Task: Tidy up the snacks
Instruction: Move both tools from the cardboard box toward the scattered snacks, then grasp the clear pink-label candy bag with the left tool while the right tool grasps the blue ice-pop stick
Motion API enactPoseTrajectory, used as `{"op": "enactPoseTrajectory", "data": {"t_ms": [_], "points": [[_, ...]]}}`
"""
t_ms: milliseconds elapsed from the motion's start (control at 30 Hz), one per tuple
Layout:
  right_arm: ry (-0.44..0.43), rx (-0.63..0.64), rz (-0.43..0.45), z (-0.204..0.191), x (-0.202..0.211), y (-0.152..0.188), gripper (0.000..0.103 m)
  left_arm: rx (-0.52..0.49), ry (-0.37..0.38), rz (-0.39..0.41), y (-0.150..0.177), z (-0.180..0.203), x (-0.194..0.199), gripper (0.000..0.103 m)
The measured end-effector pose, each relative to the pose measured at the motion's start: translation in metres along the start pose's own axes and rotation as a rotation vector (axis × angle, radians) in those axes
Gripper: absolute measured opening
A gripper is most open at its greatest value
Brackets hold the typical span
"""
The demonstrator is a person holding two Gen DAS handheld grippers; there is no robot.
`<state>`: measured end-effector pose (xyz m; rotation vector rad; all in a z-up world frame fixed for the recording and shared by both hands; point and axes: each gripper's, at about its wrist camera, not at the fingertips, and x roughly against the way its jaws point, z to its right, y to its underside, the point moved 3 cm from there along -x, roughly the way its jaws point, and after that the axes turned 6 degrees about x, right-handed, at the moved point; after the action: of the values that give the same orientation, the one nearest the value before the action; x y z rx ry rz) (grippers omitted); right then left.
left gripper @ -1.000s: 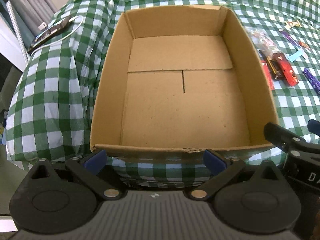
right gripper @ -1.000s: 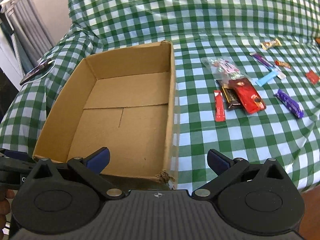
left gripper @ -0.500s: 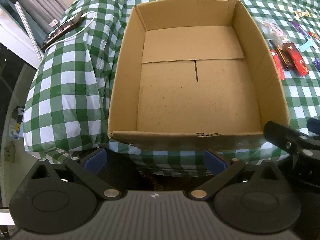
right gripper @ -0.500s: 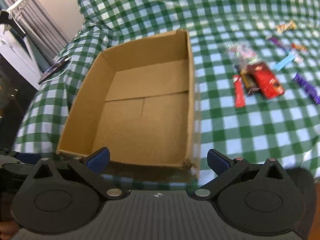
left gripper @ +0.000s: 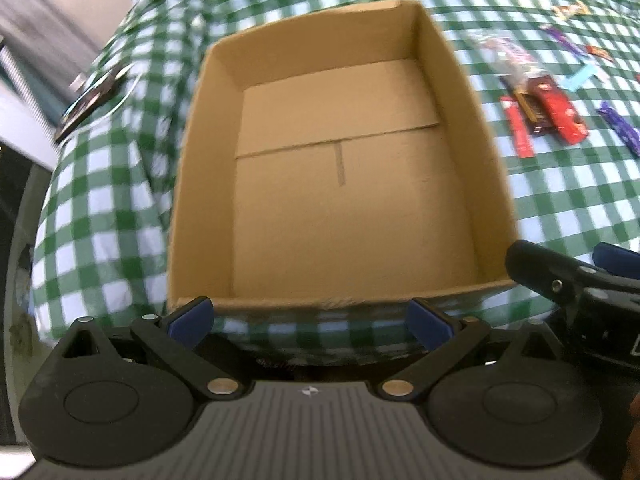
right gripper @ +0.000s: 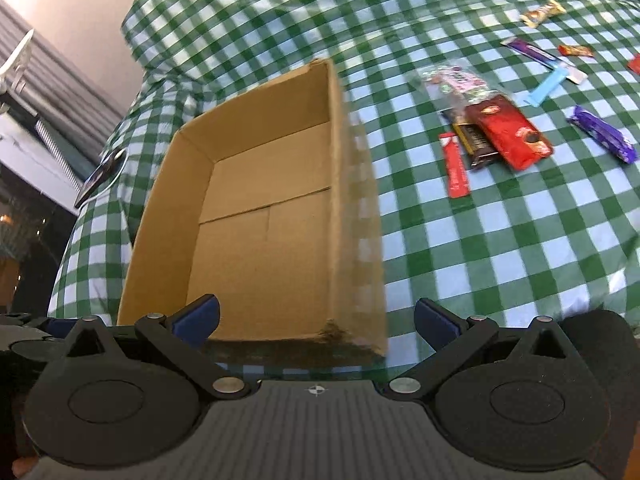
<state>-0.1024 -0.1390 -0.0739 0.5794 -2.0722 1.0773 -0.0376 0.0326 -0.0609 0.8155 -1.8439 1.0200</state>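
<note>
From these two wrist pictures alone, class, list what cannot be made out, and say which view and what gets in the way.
- Print on the snack wrappers: both views, too small and motion-blurred.
- Clear bag contents: right wrist view, glare and blur.
- Cardboard box near outer wall: both views, largely hidden behind the gripper bodies.
- Dark flat object at the cloth's left edge: both views, too blurred to identify.
- Red item: right wrist view, cut off by the frame edge.

Box's right wall (right gripper: 362,216) motion-blurred

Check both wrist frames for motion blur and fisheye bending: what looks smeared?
Left wrist view: cardboard box soft all over, checked cloth streaked, edges curved. Right wrist view: the box's right wall ghosted over the checks, snacks fairly sharp, left gripper and right gripper crisp.
</note>
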Motion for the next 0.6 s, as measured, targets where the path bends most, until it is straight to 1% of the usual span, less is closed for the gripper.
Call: {"op": "enactPoseTrajectory", "data": {"t_ms": [67,133,200,267,333,367,433,467,533,600], "points": [[0.028,-0.013,0.042,0.015,0.008,-0.006,0.103,-0.021,0.019,0.018,-0.009,0.014,0.003,0.103],[0.074,-0.018,0.1,0.036,0.019,-0.013,0.103,-0.042,0.043,0.04,-0.021,0.032,0.007,0.103],[0.146,-0.024,0.168,0.064,0.03,-0.02,0.103,-0.06,0.067,0.067,-0.035,0.05,0.011,0.103],[0.238,-0.018,0.233,0.095,0.037,-0.027,0.103,-0.075,0.1,0.102,-0.051,0.073,0.017,0.103],[0.345,-0.004,0.282,0.129,0.04,-0.034,0.103,-0.091,0.134,0.14,-0.068,0.098,0.02,0.103],[0.383,0.007,0.304,0.146,0.039,-0.038,0.103,-0.095,0.152,0.153,-0.076,0.112,0.019,0.103],[0.455,0.035,0.319,0.178,0.032,-0.043,0.103,-0.1,0.198,0.165,-0.094,0.14,0.013,0.103],[0.476,0.04,0.315,0.191,0.027,-0.045,0.103,-0.1,0.218,0.159,-0.103,0.155,0.007,0.103],[0.496,0.033,0.299,0.219,0.015,-0.05,0.103,-0.103,0.267,0.142,-0.122,0.187,-0.01,0.103],[0.495,0.018,0.286,0.242,0.003,-0.055,0.103,-0.107,0.3,0.125,-0.137,0.218,-0.029,0.103]]}}
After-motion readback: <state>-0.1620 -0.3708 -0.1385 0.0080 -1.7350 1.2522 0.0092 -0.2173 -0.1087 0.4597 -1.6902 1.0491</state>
